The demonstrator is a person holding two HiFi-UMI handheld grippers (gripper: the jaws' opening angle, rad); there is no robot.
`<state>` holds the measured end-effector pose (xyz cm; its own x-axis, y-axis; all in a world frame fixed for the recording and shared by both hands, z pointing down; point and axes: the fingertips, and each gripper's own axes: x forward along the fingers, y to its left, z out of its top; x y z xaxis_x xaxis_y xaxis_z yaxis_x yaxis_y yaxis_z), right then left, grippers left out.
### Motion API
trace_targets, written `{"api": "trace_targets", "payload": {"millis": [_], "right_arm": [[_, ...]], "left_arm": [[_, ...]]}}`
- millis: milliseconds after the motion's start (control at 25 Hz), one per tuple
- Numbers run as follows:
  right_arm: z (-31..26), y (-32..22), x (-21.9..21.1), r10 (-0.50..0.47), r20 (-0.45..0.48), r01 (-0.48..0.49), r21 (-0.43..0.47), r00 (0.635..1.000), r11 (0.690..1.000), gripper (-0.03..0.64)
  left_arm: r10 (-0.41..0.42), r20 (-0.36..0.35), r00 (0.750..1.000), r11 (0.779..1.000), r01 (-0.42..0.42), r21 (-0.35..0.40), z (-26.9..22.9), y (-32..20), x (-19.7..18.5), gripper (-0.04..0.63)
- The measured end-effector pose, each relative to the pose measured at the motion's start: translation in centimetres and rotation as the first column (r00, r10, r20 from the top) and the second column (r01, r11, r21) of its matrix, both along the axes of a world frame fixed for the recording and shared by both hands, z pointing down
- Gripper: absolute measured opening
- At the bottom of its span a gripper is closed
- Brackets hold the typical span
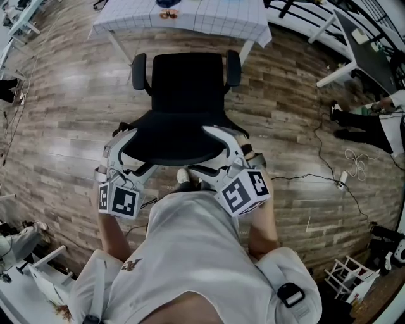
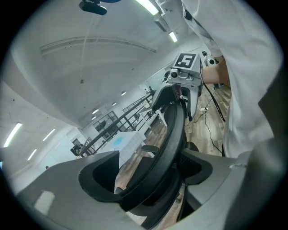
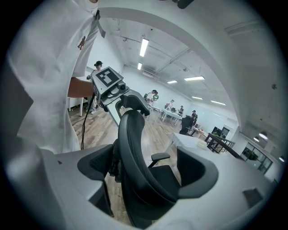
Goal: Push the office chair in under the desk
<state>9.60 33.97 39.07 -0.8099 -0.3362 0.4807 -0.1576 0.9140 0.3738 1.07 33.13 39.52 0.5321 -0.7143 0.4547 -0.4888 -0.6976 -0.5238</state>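
Office chair [image 1: 186, 88] stands on the wood floor [image 1: 63, 114], seat facing the counter's [image 1: 209, 19] near edge, not under it yet. L hand-held gripper [image 1: 133, 152] and R hand-held gripper [image 1: 218, 152] both spread wide. Each one's 2 jaws straddle the backrest [image 1: 174, 136] top rim, not clamped.

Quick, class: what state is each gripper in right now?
Left gripper: open, jaws straddling the chair backrest.
Right gripper: open, straddling the same chair backrest.
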Motion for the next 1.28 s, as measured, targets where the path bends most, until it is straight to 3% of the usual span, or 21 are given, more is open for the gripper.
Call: {"api": "trace_targets", "payload": {"millis": [320, 1280], "right_arm": [[0.9, -1.1, -0.5, 0.014, -0.017, -0.014, 0.031, 1.0, 0.999, 0.37], [1.3, -2.1, -0.3, -0.036, -0.018, 0.036, 0.012, 0.999, 0.999, 0.362]], "left_arm": [[-0.019, 0.013, 1.0, 1.0, 0.019, 0.008, 0.3, -0.4, 0.1, 0.39], [-0.087, 0.085, 0.993, 0.995, 0.091, -0.043, 1.1, -1.6, 0.0, 0.377]]}}
